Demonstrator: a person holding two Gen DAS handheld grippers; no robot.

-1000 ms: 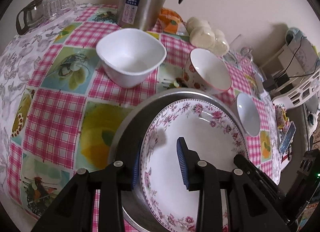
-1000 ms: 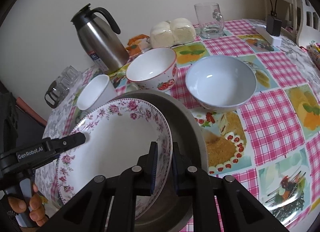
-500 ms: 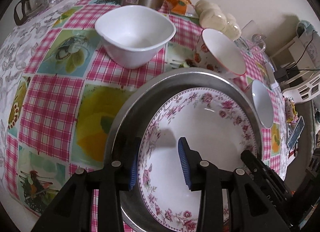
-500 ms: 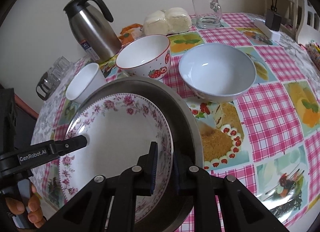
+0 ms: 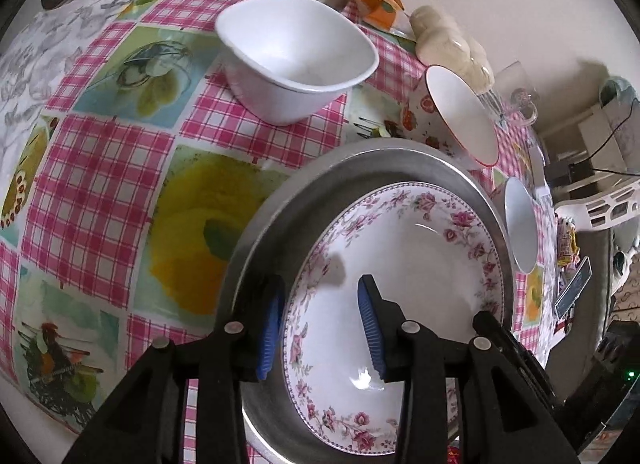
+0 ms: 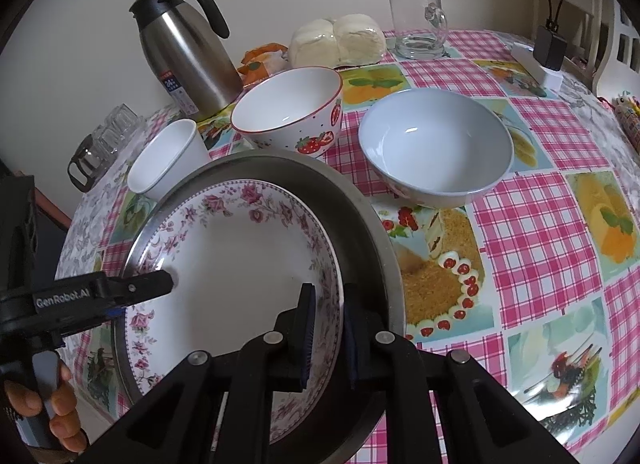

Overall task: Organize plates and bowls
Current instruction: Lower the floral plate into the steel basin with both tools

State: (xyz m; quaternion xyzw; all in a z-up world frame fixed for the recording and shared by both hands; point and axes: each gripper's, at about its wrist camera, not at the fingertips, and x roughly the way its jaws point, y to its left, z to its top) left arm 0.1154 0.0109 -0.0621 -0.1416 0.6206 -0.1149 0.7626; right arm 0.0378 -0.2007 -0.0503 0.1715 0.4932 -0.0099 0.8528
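A white plate with a pink floral rim (image 5: 420,264) (image 6: 240,264) lies inside a wide steel pan (image 5: 320,184) (image 6: 360,224) at the near edge of the table. My right gripper (image 6: 328,328) is shut on the plate's right rim, one blue pad inside and one outside. My left gripper (image 5: 320,324) straddles the left rim with its pads apart, so it is open; its inner finger (image 6: 160,284) hovers over the plate's well. Behind the pan stand a white square bowl (image 5: 296,60) (image 6: 164,160), a strawberry bowl (image 5: 460,124) (image 6: 288,108) and a pale blue bowl (image 5: 520,224) (image 6: 436,144).
A steel thermos jug (image 6: 184,48), wrapped buns (image 6: 336,44) and a glass mug (image 6: 420,24) line the wall side. A rack of glass cups (image 6: 104,140) sits at the far left corner. A hand (image 6: 48,404) holds the left gripper's handle. The checked tablecloth (image 6: 540,244) is bare on the right.
The floral plate has come down and settled lower in the steel pan. The left gripper sank with it and its pads stand slightly wider. The right gripper keeps its grip.
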